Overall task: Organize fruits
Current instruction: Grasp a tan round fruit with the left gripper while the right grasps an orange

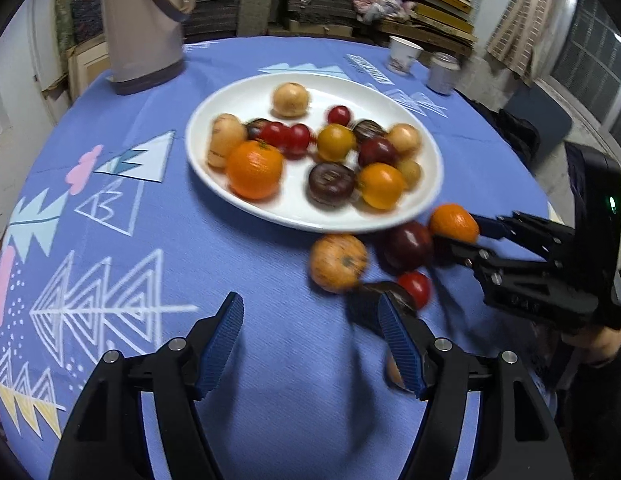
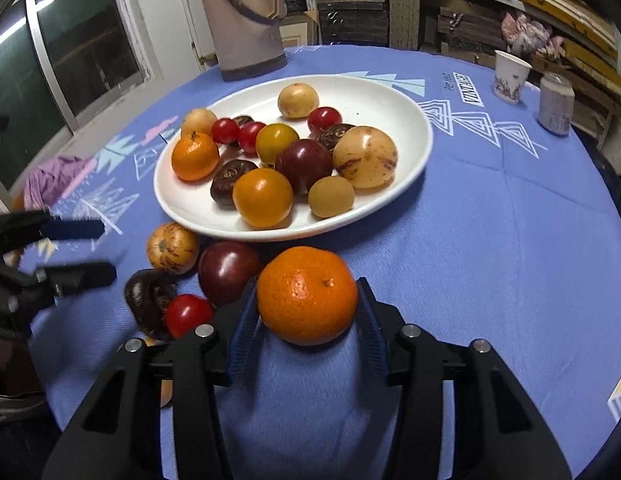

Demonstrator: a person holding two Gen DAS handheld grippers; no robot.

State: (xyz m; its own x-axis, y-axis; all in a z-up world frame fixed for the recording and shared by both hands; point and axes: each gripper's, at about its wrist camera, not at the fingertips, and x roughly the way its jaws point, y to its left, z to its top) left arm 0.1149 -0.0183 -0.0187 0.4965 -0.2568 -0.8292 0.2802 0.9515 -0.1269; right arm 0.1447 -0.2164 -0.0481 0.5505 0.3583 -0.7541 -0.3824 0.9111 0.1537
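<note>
Right tool [image 2: 306, 312] clamped on a mandarin [image 2: 307, 295], blue pads [image 2: 243, 330] snug against both sides, fruit low over the blue counter [image 2: 490, 260], just at 6 o'clock of the white plate [image 2: 390, 92]. Dark plum [image 2: 227, 272] touching the mandarin at 9 o'clock, cherry tomato [image 2: 188, 314] and a speckled fruit [image 2: 172, 248] further that way. Left tool [image 1: 310, 340] spread moderately wide, nothing gripped, over bare cloth; dark fruit [image 1: 402, 296] right by the tip at 2 o'clock.
</note>
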